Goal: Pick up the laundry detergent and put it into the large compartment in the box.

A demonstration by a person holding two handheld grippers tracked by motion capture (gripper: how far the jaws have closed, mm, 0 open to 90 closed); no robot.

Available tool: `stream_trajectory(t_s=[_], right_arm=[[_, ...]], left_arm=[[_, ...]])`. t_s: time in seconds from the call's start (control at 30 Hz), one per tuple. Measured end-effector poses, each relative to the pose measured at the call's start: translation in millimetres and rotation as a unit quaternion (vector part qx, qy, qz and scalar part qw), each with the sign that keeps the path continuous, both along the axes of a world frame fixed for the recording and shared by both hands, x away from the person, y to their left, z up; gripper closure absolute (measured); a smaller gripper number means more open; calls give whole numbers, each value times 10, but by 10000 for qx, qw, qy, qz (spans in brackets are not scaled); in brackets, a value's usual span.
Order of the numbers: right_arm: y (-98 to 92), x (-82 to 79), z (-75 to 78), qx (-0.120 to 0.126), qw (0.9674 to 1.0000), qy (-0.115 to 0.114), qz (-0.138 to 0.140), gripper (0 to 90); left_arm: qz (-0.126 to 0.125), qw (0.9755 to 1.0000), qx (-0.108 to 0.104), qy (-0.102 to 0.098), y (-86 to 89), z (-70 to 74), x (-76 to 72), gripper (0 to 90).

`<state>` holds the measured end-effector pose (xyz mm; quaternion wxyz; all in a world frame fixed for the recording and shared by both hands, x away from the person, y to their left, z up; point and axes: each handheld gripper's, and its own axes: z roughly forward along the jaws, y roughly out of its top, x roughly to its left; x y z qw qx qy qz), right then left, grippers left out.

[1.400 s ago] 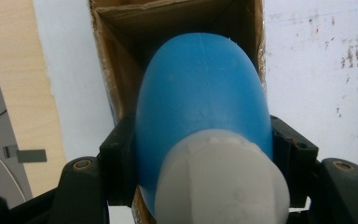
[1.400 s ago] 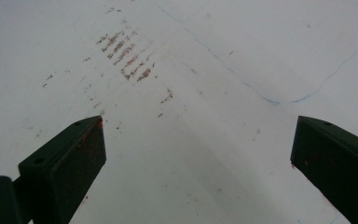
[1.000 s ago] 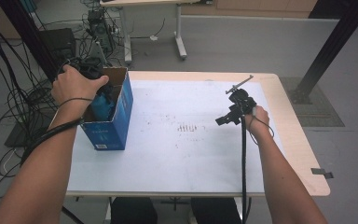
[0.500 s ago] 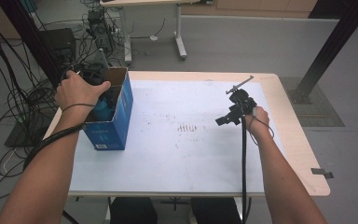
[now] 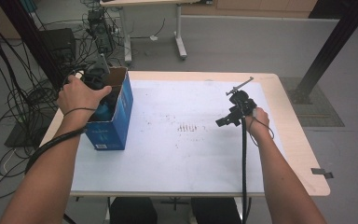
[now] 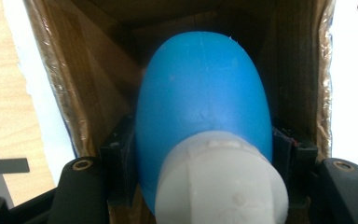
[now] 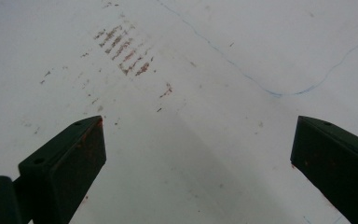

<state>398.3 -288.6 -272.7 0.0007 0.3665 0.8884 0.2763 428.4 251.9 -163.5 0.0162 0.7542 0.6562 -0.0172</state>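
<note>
At the left of the table I had the left gripper [image 6: 205, 186] plunged down into the open blue cardboard box [image 5: 121, 116], its jaws clamped on either flank of a blue plastic bottle with a white cap [image 6: 205, 116]. The bottle sat inside the box, cap end toward the camera and body running away toward the brown inner walls. I judged it light, smooth and rounded, so likely to slip or twist if pinched on the bulge; the grip low on the shoulder, just behind the cap, seemed the safest place, since thin walls might give under a hard squeeze. My left hand [image 5: 81, 95] was bent over the box rim, forearm reaching in from the near left. Further right, the white table cover [image 5: 182, 154] carried some brown scuff marks [image 5: 186, 127]. At the right, my right gripper [image 7: 200, 154] hovered above the cover with jaws spread wide and nothing between them, wrist resting near the table's right edge.
</note>
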Motion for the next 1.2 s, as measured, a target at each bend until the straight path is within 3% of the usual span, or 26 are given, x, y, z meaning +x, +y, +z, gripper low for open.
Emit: stream_trajectory(t_s=[1.2], right_arm=[[-5,-11,3,2,10000,-23,-5,33]], left_arm=[[86,10000,6,-12,3,-17,-9,376]])
